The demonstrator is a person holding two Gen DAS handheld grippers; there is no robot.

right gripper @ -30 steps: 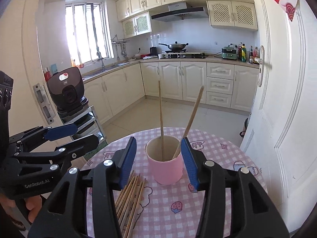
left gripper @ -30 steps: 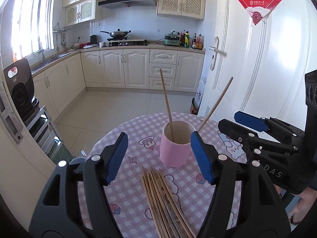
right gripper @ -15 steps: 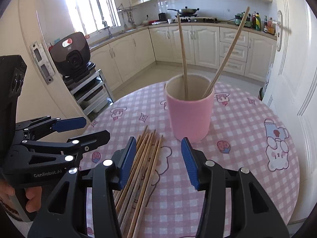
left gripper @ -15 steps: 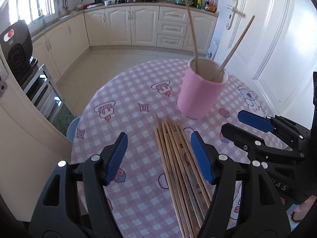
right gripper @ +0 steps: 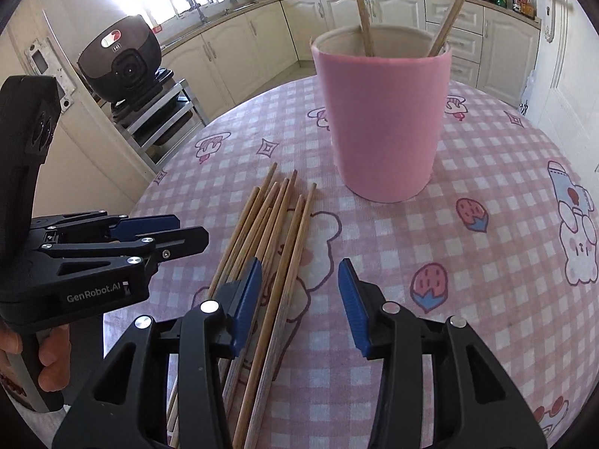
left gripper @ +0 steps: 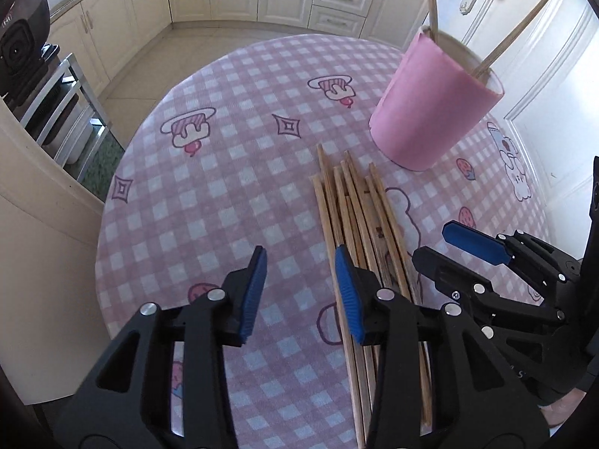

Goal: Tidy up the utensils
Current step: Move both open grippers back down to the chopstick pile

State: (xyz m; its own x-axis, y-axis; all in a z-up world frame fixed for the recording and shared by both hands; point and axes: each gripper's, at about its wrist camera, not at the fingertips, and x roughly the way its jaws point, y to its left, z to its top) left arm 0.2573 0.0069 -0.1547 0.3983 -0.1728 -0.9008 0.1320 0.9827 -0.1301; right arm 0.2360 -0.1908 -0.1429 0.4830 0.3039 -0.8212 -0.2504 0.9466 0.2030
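One pink cup [right gripper: 382,123] is seen on one round table [left gripper: 224,194], and two chopsticks [right gripper: 361,7] are counted standing inside it. About eight loose chopsticks [left gripper: 355,217] are counted in the bundle on the cloth, though overlap prevents an exact count. Two grippers are seen: the left gripper [left gripper: 299,292] and the right gripper [right gripper: 297,299].

Both black, blue-padded tongs tilt steeply downward side by side: left tongs [left gripper: 299,292] closing, nothing between the pads; right tongs [right gripper: 297,301] closing too, pads pressing nothing.
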